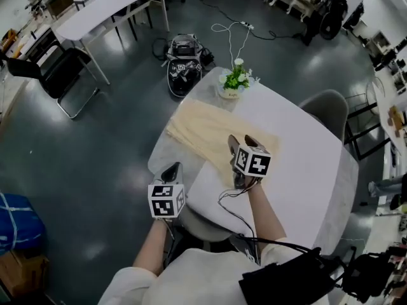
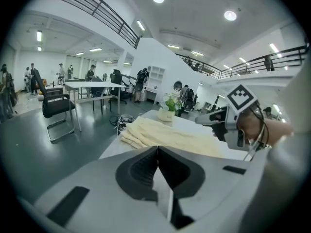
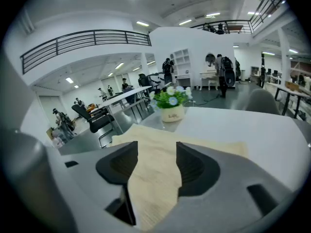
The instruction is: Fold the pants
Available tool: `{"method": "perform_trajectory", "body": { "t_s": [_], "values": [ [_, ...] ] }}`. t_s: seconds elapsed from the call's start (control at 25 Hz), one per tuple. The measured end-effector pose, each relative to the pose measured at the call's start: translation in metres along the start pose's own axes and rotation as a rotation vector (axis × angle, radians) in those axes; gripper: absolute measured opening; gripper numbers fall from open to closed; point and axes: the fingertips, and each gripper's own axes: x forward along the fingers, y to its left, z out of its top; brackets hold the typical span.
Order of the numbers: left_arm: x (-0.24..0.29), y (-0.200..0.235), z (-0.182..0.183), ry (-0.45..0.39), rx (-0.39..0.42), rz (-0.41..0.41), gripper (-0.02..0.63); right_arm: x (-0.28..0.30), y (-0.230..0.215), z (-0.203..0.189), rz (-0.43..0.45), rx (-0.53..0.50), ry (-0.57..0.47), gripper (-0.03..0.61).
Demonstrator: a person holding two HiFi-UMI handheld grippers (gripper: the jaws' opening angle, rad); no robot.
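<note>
Cream pants (image 1: 206,131) lie folded in a long band across the far left part of the white table (image 1: 305,170). My right gripper (image 1: 241,143) hovers over their near right end, jaws open; in the right gripper view (image 3: 156,147) the cloth (image 3: 154,174) shows through the gap, untouched by the pads. My left gripper (image 1: 172,169) hangs off the table's near left edge, short of the pants. In the left gripper view (image 2: 158,152) its jaws meet with nothing between them, and the pants (image 2: 165,136) lie ahead, the right gripper (image 2: 201,121) over them.
A pot of flowers (image 1: 234,81) stands at the table's far edge, just beyond the pants. A grey chair (image 1: 327,110) is at the table's right side. A black bag (image 1: 184,62) and cables lie on the floor behind; a black chair (image 1: 60,75) and a long white table (image 1: 114,5) stand at far left.
</note>
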Motion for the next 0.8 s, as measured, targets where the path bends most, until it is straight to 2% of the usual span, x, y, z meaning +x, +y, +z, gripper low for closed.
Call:
{"method": "perform_trajectory", "body": {
  "t_s": [0.24, 0.4, 0.6, 0.8],
  "values": [
    [0.02, -0.073, -0.016, 0.019, 0.04, -0.08, 0.008, -0.056, -0.098, -0.045, -0.119, 0.101, 0.011, 0.23],
    [0.03, -0.106, -0.039, 0.054, 0.071, -0.112, 0.008, -0.071, -0.141, -0.082, -0.163, 0.163, 0.031, 0.222],
    [0.043, -0.127, -0.071, 0.105, 0.089, -0.113, 0.008, -0.067, -0.18, -0.117, -0.177, 0.225, 0.057, 0.21],
    [0.056, -0.124, -0.095, 0.138, 0.075, -0.078, 0.008, -0.047, -0.199, -0.137, -0.17, 0.266, 0.075, 0.181]
  ]
}}
